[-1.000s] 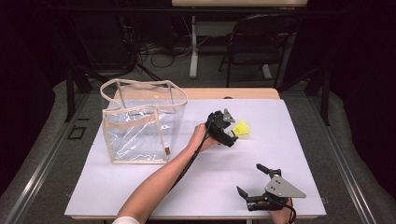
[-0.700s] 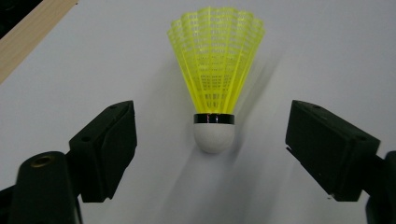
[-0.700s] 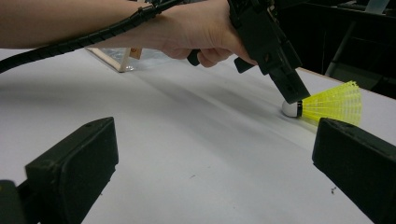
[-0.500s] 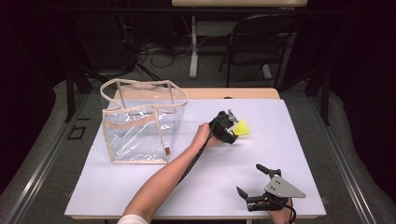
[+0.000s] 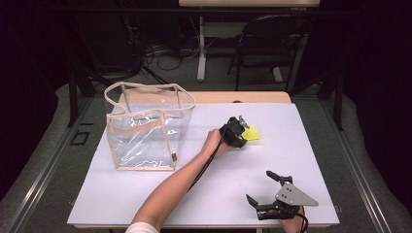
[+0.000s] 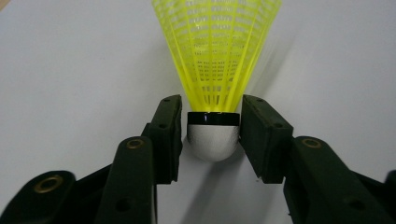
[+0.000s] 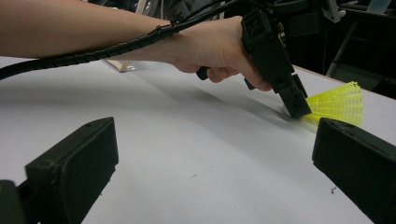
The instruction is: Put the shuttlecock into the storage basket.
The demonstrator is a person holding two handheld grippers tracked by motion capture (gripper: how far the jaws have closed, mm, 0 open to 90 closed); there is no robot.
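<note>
Resting at the near edge of the white table (image 5: 145,194), the right gripper (image 5: 268,190) sits with its jaws spread wide and nothing between them; in its own view the two black pads (image 7: 74,163) frame bare tabletop. Farther out, the left hand (image 5: 212,141) reaches across the middle of the table and tips the left gripper (image 5: 241,132) down onto a yellow shuttlecock (image 5: 251,133). The shuttlecock lies on its side on the tabletop, right of centre, white cork toward the hand and netted skirt fanning away from it. In the left gripper view the jaws have just been closing, and the cork (image 6: 212,140) sits squarely between the two pads, the right one touching its black band, the left one a sliver off it; a firm clamp I cannot confirm. Beyond and to the left, well apart from the shuttlecock, a clear plastic tote bag (image 5: 145,128) with beige trim stands upright, mouth open.
</note>
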